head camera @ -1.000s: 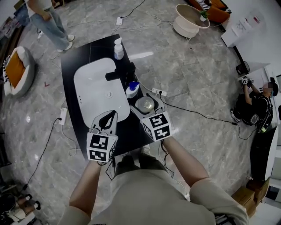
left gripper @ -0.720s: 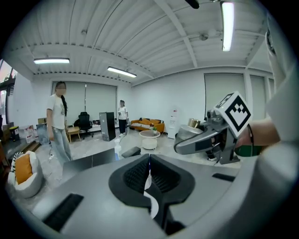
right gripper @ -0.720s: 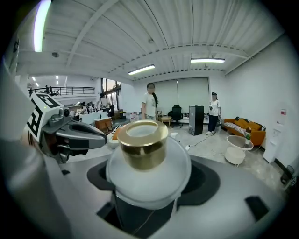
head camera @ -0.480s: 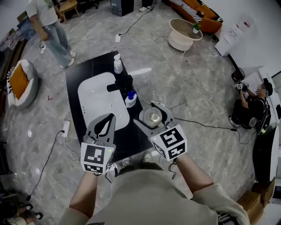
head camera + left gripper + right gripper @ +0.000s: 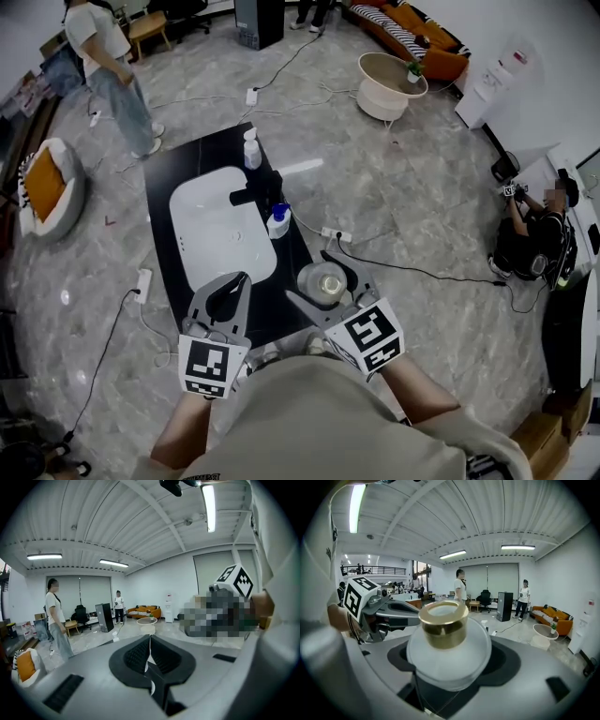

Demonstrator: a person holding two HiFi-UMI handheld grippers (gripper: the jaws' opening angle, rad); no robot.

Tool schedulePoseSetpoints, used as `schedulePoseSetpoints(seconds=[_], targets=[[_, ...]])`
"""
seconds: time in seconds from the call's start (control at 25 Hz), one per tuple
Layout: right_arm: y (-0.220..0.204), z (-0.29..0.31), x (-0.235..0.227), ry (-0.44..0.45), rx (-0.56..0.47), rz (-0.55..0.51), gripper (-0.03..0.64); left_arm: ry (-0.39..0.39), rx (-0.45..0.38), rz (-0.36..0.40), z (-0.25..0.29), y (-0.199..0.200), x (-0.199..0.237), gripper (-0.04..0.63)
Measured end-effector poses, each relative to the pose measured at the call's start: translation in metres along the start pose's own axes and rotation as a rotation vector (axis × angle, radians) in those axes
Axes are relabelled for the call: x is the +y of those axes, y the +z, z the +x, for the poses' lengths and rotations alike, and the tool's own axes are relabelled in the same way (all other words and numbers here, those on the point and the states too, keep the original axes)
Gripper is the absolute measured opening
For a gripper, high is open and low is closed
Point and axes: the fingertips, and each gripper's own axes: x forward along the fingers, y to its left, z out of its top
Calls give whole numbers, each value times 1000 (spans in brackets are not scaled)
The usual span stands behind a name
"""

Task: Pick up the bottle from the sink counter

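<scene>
- Left gripper [image 5: 242, 278]: grey moulded body that tapers forward into two fingers framing a dark opening.
- Left gripper pads [image 5: 136, 654]: black and finely ribbed, set in a black teardrop-shaped surround.
- Housing slots [image 5: 65, 692]: dark rectangular recesses in the smooth grey casing, one on each side of the pads.
- Right gripper [image 5: 314, 277]: same grey build, with a matching black surround at the jaw seat.
- Marker cubes [image 5: 214, 366]: one at the rear of each gripper, with white faces that each carry a black square-pattern marker.
- Top [image 5: 319, 422]: plain light beige fabric.
- Sleeves [image 5: 455, 422]: short, same beige; forearms bare.
</scene>
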Motion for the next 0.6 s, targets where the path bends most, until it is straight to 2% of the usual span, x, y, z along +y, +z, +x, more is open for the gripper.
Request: schedulePoseSetpoints(seconds=[0.24,0.6], targets=[[-16,-2,5,-2,37,12,327,-3,20,-27,-8,-11,-4,8],[-18,-2,5,-4,40,3,327,8,-5,-34,-7,-4,-1,8]])
